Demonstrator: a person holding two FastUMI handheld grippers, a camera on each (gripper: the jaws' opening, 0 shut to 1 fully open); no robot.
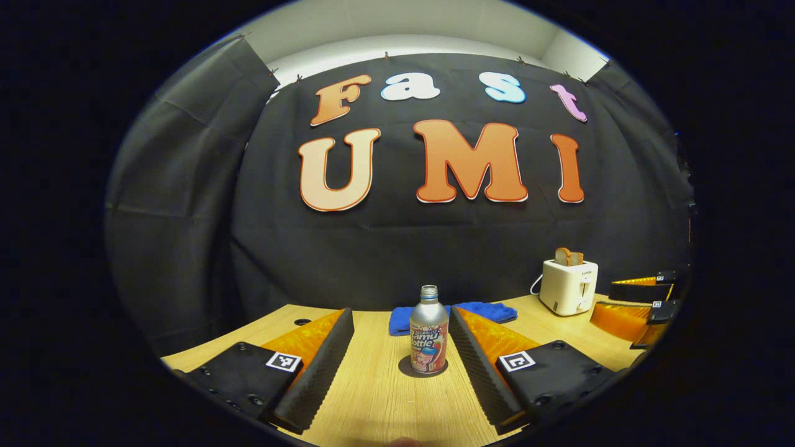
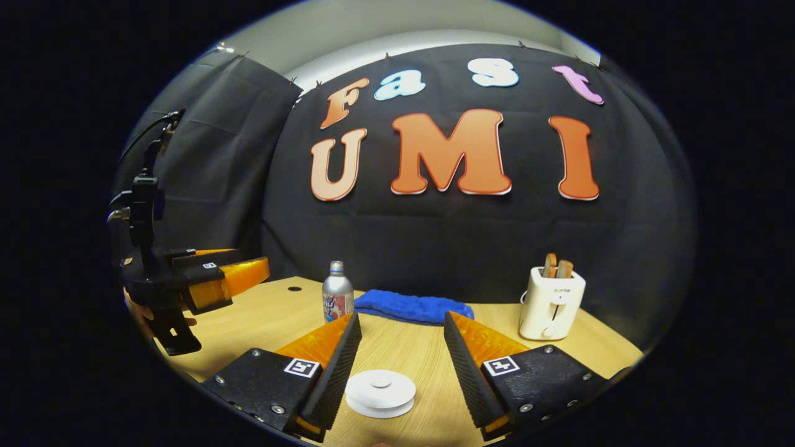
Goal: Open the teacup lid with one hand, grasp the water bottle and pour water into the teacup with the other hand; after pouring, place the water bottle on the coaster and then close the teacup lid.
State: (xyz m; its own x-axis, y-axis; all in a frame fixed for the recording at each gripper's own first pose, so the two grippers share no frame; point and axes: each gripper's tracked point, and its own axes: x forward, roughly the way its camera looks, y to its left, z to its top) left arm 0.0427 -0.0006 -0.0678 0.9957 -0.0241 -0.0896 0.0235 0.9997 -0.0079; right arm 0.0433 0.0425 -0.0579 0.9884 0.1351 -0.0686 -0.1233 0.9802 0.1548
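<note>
In the left gripper view, the left gripper (image 1: 400, 360) hovers with fingers spread wide, the water bottle (image 1: 428, 338) upright on its dark coaster (image 1: 407, 369) between them, untouched, mid-bench (image 1: 372, 403). In the right gripper view, the right gripper (image 2: 397, 360) gapes likewise above the white teacup lid (image 2: 380, 392) near the bench's front edge; the bottle stands toward the back, beside a blue cloth (image 2: 413, 306).

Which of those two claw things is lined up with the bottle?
The left gripper: the water bottle stands upright between its open fingers. The right gripper instead frames the white teacup lid.
</note>
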